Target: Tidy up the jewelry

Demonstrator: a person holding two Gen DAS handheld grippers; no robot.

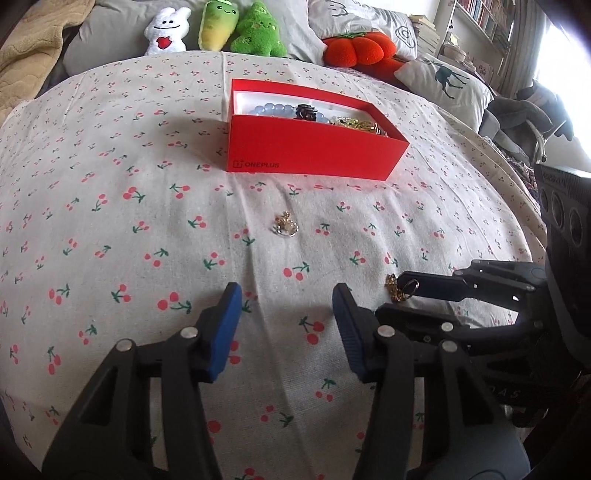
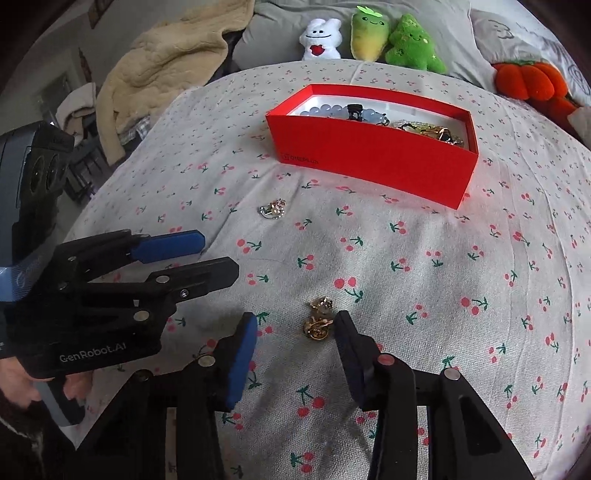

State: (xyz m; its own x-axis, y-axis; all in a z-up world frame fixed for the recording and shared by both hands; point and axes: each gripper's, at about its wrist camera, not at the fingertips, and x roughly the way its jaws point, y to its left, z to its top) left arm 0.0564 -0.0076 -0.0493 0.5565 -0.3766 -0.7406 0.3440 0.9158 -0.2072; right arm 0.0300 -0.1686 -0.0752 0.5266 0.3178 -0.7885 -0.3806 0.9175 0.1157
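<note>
A red open box (image 1: 314,151) (image 2: 373,158) sits on the cherry-print bedspread, holding a blue bead bracelet (image 1: 273,109), a black clip and gold pieces. A small silver-and-gold trinket (image 1: 284,223) (image 2: 272,209) lies loose in front of it. My left gripper (image 1: 286,295) (image 2: 218,256) stands open over bare cloth with nothing between its fingers. A gold jewelry piece (image 2: 318,322) (image 1: 394,288) lies on the cloth between the fingers of my right gripper (image 2: 295,319) (image 1: 397,295), close against the right finger. The left pad stands apart from it.
Plush toys (image 1: 221,26) (image 2: 373,35) line the far side of the bed, with an orange plush (image 1: 354,48) and pillows (image 1: 443,79) to the right. A beige blanket (image 2: 166,59) is heaped at the back left. The bed drops off at both sides.
</note>
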